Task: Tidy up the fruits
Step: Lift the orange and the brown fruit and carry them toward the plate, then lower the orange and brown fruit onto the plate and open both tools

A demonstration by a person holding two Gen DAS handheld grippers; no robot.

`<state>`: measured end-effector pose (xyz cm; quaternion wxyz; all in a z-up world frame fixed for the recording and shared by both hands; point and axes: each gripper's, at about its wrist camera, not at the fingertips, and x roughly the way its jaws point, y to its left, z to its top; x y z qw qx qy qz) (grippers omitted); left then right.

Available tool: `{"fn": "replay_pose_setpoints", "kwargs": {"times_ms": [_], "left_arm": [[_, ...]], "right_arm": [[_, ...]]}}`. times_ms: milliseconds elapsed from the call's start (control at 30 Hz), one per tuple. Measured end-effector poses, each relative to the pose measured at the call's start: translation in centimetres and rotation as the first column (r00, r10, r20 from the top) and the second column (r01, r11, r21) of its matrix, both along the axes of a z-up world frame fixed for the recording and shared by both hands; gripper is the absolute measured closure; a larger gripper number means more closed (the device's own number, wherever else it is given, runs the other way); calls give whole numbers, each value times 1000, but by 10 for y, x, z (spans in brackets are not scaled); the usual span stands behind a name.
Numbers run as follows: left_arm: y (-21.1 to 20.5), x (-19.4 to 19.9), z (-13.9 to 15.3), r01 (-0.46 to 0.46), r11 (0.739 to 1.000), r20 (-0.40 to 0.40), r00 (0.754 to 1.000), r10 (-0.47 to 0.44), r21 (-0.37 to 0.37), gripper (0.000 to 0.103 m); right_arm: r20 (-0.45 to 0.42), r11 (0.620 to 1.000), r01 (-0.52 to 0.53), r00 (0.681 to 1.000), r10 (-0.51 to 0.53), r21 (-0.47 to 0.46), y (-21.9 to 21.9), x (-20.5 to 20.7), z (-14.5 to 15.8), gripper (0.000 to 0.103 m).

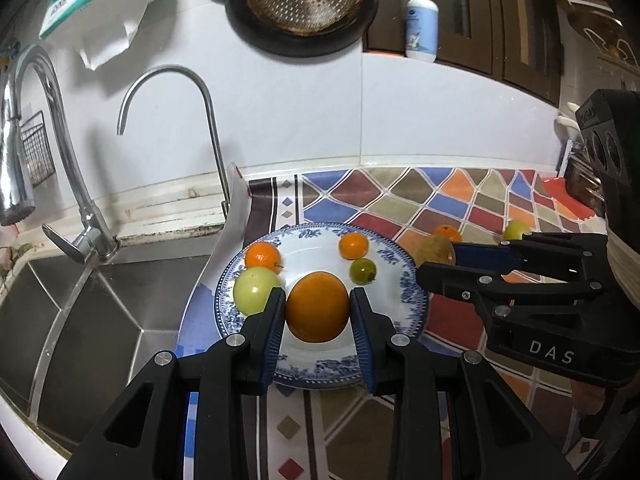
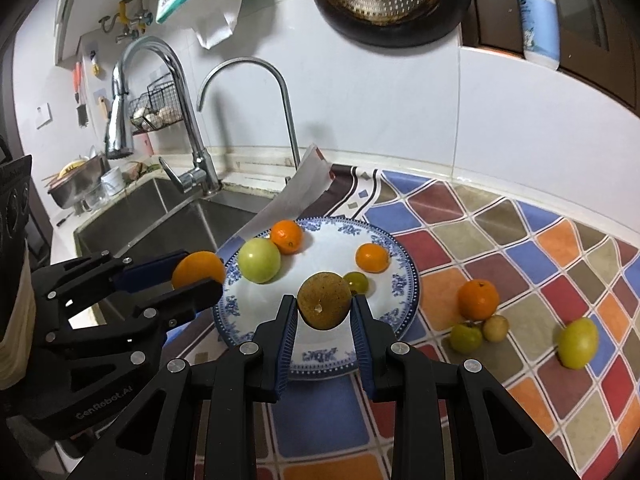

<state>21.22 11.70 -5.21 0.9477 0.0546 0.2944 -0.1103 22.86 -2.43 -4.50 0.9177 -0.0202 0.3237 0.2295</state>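
- Left gripper (image 1: 318, 312) is nearest; its fingers (image 1: 267, 332) clamp a large orange (image 1: 317, 306) over the blue-patterned plate (image 1: 404, 276).
- Right gripper (image 2: 325, 312) fingers hold a brown fruit (image 2: 325, 300) above the plate.
- Plate carries a green apple (image 2: 259, 260), two small oranges and a small green fruit.
- On the counter (image 2: 520, 240) lie another orange (image 2: 478, 299) and a yellow-green fruit (image 2: 577, 343).
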Motion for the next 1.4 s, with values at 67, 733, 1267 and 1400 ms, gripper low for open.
{"fn": "replay_pose_setpoints", "kwargs": {"times_ms": [67,733,1267,1400], "left_arm": [[2,7,-4,-3,1000,-11,1000,3,0,70],[6,55,-42,-19,1000,-123,992,21,17,70],[2,31,-21,-56,998,-45,997,58,32,40],[-4,16,-7,-49,998,-2,999,49,38,34]], "right_arm": [[-16,1000,-2,1000,2,-4,2,6,-5,75],[-136,999,-32,990,29,-23,17,59,-47,75],[-92,999,44,995,-46,-24,-1,44,-32,66],[-44,996,81,996,-82,-30,-13,26,-19,60]]}}
